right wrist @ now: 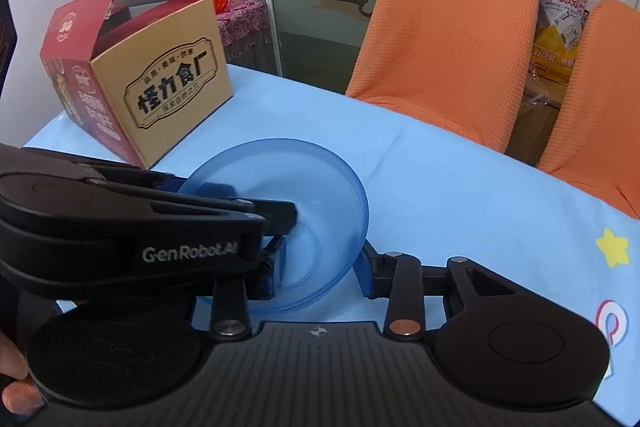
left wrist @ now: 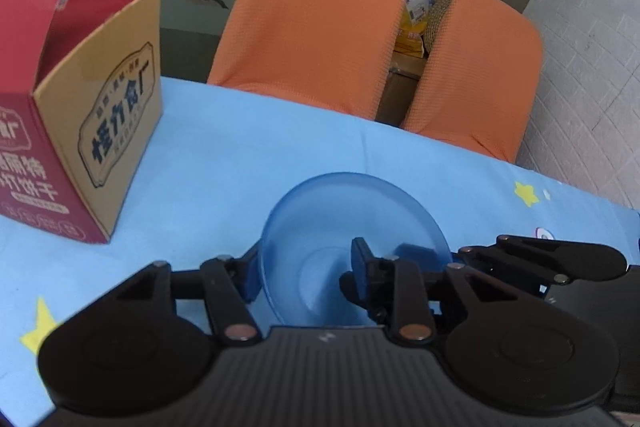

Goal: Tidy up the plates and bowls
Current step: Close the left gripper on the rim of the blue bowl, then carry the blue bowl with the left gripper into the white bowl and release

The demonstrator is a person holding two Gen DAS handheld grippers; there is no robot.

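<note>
A translucent blue bowl (left wrist: 344, 211) (right wrist: 304, 183) sits at the middle of the light-blue tablecloth (left wrist: 280, 147), and both grippers hold it. My left gripper (left wrist: 304, 269) is shut on its left wall, one finger outside and one inside. In the right wrist view that same left gripper (right wrist: 286, 235) reaches in from the left. My right gripper (right wrist: 322, 271) is shut on the near right wall, its left finger inside the bowl and its right finger outside against the rim. In the left wrist view the right gripper (left wrist: 444, 255) enters from the right. I cannot tell whether the bowl's base is off the cloth.
An open red and tan cardboard box (left wrist: 100, 107) (right wrist: 160, 87) stands on the table to the left of the bowl. Two orange-covered chairs (left wrist: 320, 27) (left wrist: 480, 75) stand along the far edge. A person's fingers (right wrist: 12, 367) show at the lower left.
</note>
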